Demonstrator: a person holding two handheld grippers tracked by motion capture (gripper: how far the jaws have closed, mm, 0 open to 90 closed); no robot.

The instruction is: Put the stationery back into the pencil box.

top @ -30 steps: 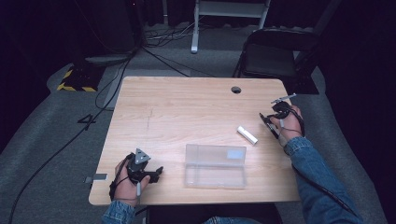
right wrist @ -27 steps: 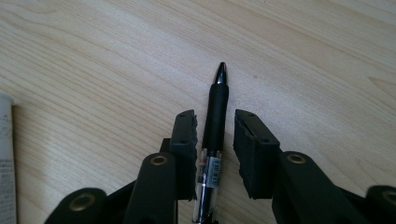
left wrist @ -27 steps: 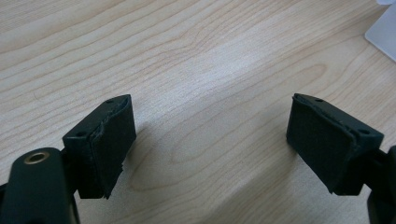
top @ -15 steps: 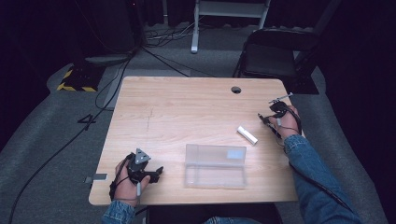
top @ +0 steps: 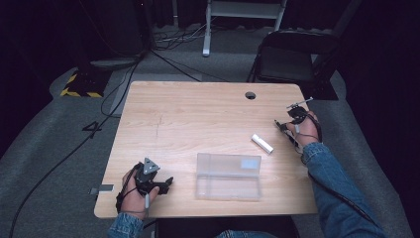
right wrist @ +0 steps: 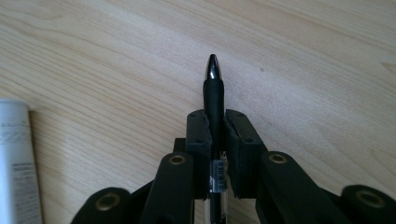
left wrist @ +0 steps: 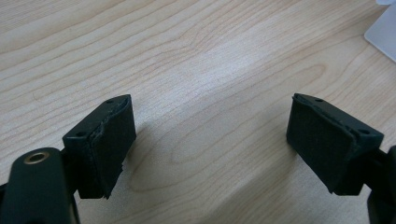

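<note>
Right claw (right wrist: 215, 126) pinching a pen (right wrist: 214, 88) just right of the white tube (right wrist: 16, 158), left claw (left wrist: 210, 140) spread empty: the narrow grip may let the pen pivot or slip onto the bench (top: 198, 119).

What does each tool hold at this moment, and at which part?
The right tool holds a pen, clamped on its black grip section just behind the tip, which sticks out in front. The left tool is open and holds nothing.
</note>
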